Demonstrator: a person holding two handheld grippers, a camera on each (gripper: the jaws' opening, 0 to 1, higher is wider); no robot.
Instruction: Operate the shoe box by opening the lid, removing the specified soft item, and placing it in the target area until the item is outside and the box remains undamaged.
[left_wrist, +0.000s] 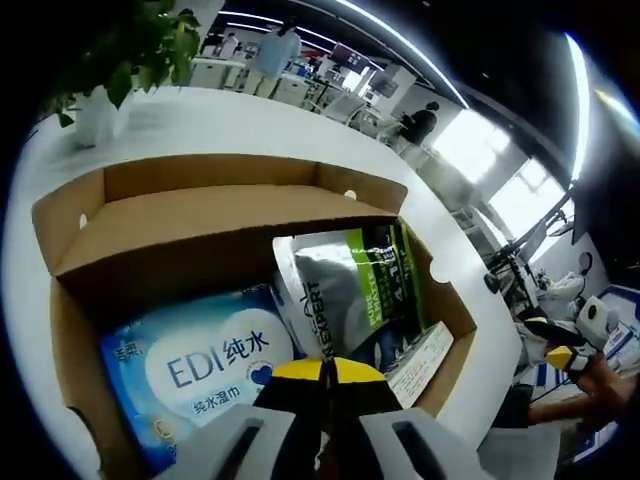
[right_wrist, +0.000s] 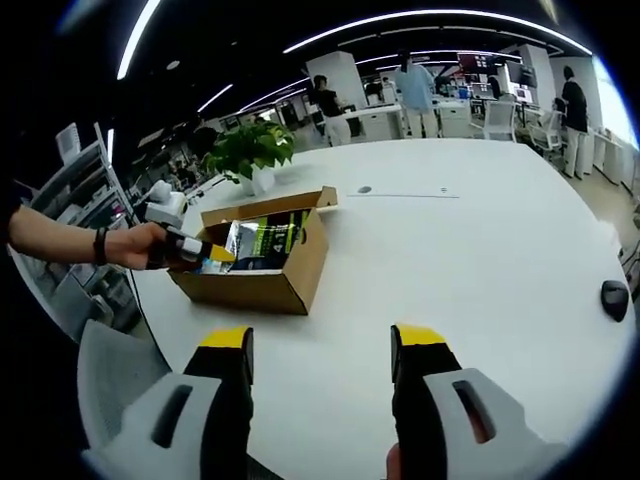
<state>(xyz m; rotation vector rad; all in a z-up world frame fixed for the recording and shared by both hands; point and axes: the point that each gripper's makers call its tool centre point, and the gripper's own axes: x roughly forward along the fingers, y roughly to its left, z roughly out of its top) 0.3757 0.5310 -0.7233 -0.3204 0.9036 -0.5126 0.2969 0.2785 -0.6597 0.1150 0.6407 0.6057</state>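
The open shoe box is seen at left on the white tabletop. The left hand-held gripper, jaws closed and empty, is poised over the blue wipes pack; cardboard could be torn. The right hand-held gripper is held wide apart. The pack's lower edge is hidden.

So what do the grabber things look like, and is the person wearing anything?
Each gripper has two light grey jaws with black inner faces and yellow tips. The left gripper has the same yellow tips. In the right gripper view, the person's arm wears a dark wristband.
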